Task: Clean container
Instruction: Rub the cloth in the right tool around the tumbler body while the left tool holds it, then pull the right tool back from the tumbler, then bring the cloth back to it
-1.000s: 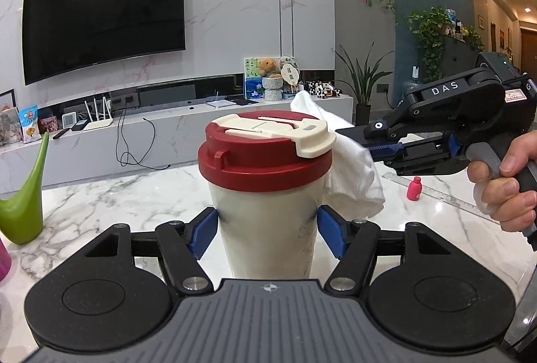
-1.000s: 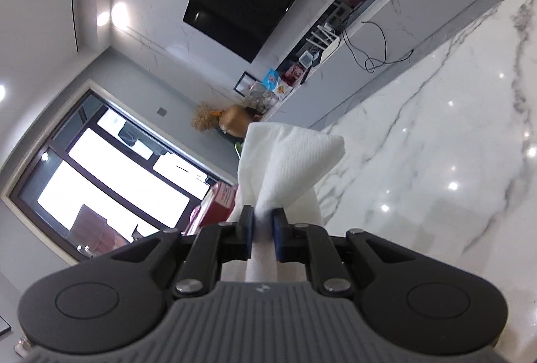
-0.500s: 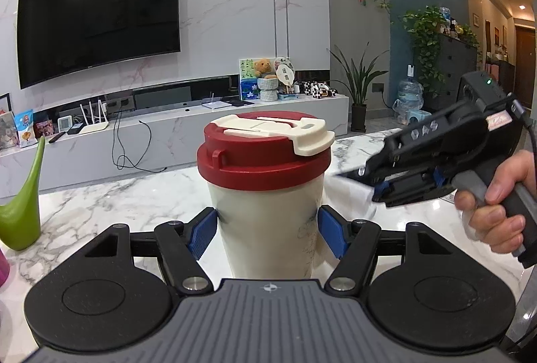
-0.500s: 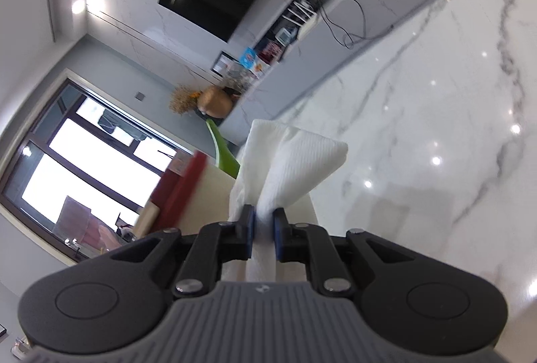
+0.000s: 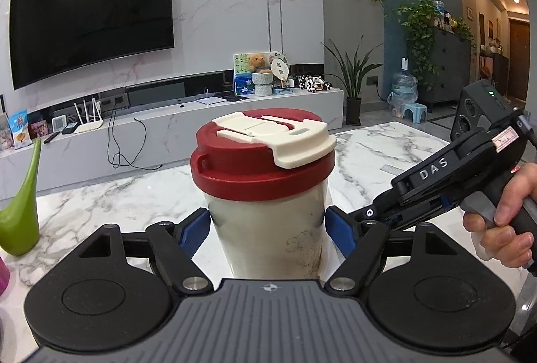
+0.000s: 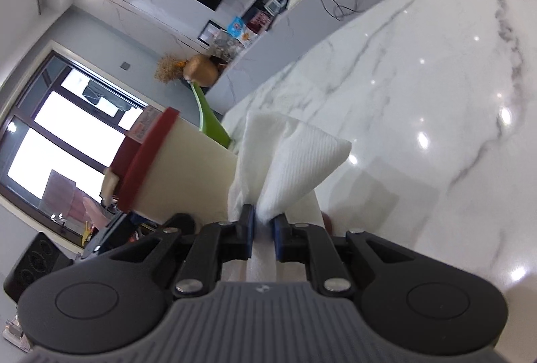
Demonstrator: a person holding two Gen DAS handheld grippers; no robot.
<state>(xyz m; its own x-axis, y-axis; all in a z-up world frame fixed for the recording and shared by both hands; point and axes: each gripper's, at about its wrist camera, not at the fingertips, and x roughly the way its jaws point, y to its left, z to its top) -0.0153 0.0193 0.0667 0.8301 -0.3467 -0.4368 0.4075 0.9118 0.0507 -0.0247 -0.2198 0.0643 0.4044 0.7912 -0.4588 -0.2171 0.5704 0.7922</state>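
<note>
You had the cup (image 5: 268, 222) between your left gripper's (image 5: 267, 230) opening jaws, the right gripper (image 6: 262, 227) clamping the tissue (image 6: 288, 165) beside it at lower centre; smudges remained, wiping unfinished.

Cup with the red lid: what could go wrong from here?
1. The left claw is opening its jaws with the cup between them. A sideways wipe could slide or tip the tall cup on the glossy marble table.
2. The right claw comes in low, close beside the left claw's finger. The two could knock together.
3. The paper towel is only pinched at one narrow fold, so rubbing may pull it out.
</note>
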